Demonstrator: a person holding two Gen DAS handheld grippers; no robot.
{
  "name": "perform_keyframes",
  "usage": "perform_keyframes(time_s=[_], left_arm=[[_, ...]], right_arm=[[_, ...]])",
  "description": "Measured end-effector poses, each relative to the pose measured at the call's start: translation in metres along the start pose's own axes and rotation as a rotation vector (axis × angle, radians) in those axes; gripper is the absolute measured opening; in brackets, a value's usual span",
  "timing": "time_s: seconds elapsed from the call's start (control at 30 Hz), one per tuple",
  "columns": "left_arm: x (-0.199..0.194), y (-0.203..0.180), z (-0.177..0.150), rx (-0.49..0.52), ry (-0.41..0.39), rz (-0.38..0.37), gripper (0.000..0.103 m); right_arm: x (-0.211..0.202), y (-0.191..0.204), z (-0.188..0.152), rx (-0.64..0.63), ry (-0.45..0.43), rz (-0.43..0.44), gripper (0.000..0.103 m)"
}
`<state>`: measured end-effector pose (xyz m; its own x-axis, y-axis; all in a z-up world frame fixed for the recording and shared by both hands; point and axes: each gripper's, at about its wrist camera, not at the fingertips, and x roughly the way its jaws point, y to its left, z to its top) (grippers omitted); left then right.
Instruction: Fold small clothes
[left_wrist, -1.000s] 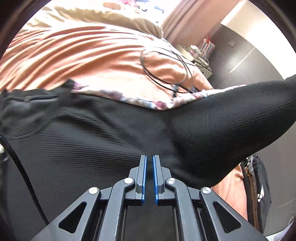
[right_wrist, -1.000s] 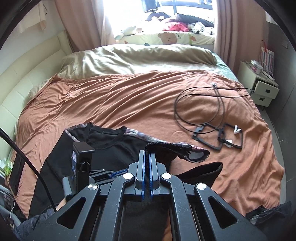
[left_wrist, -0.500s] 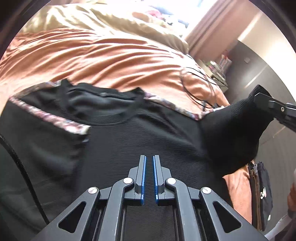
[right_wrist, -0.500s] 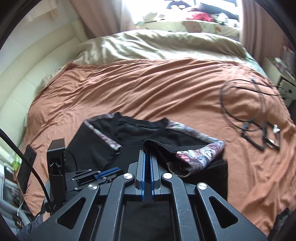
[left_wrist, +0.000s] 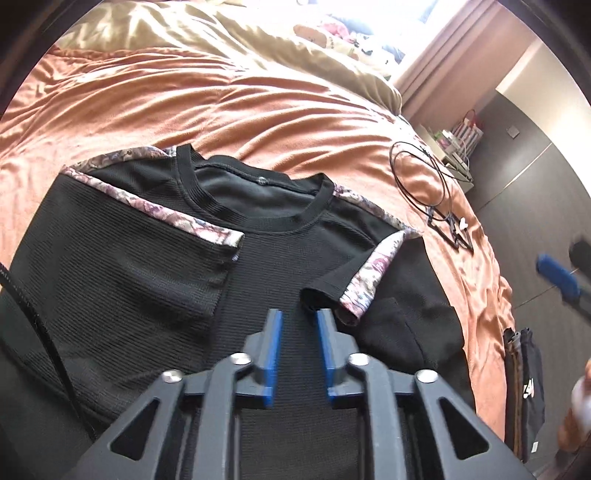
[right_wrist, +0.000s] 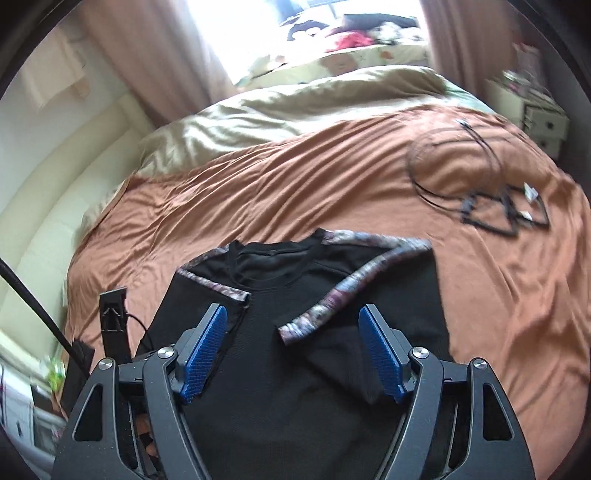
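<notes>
At the bottom of the left wrist view the left tongs (left_wrist: 297, 317) stand slightly parted, their jaws having just been opening, with nothing between the blue pads, only the black cloth of the shirt (left_wrist: 258, 295) lying below them. In the right wrist view the right tongs (right_wrist: 293, 314) are spread wide, having just been opening too, and they pinch nothing; the shirt's right sleeve (right_wrist: 354, 288) lies loose between and beyond them.

The shirt is spread flat on the orange bedspread (left_wrist: 221, 99) in the lower middle of both frames, collar (left_wrist: 258, 206) pointing to the top of the frame. Both short sleeves, edged with a floral band, are folded inward over the chest: one (left_wrist: 155, 236) at left of centre, the other (left_wrist: 369, 273) at right of centre.

At the right edge of the left wrist view a blurred blue pad (left_wrist: 557, 277) of the right tongs shows. Farther off on the bedspread, at the upper right, lie looped black cables (right_wrist: 480, 184). Beyond them a beige quilt (right_wrist: 295, 103) is bunched at the far end of the bed, under a bright window with pink curtains (right_wrist: 166, 55)
</notes>
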<state>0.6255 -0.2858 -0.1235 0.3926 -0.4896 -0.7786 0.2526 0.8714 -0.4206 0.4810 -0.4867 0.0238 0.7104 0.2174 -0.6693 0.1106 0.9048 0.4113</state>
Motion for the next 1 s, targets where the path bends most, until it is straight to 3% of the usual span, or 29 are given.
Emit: perform_keyframes(time_s=[0.23, 0.33, 0.47, 0.6, 0.67, 0.73, 0.87, 1.0], left_arm=[[0.001, -0.022, -0.007, 0.031, 0.035, -0.008, 0.032], [0.003, -0.032, -0.007, 0.051, 0.046, 0.0, 0.041], [0.008, -0.043, -0.006, 0.094, 0.061, 0.014, 0.042], [0.019, -0.048, -0.006, 0.128, 0.081, 0.034, 0.045], [0.029, -0.052, -0.006, 0.155, 0.088, 0.044, 0.06], [0.041, -0.056, -0.008, 0.183, 0.097, 0.058, 0.065], [0.071, -0.065, -0.011, 0.247, 0.147, 0.098, 0.065], [0.095, -0.069, -0.008, 0.322, 0.148, 0.214, 0.065]], right_arm=[[0.013, -0.045, -0.073, 0.228, -0.013, -0.084, 0.073], [0.029, -0.043, -0.095, 0.303, -0.016, -0.107, 0.073], [0.051, -0.042, -0.124, 0.402, -0.015, -0.131, 0.072], [0.056, -0.045, -0.131, 0.456, -0.031, -0.155, 0.067], [0.053, -0.045, -0.128, 0.459, -0.055, -0.163, 0.067], [0.05, -0.046, -0.126, 0.461, -0.075, -0.172, 0.067], [0.046, -0.053, -0.134, 0.478, -0.085, -0.156, 0.067], [0.044, -0.06, -0.135, 0.481, -0.089, -0.141, 0.067]])
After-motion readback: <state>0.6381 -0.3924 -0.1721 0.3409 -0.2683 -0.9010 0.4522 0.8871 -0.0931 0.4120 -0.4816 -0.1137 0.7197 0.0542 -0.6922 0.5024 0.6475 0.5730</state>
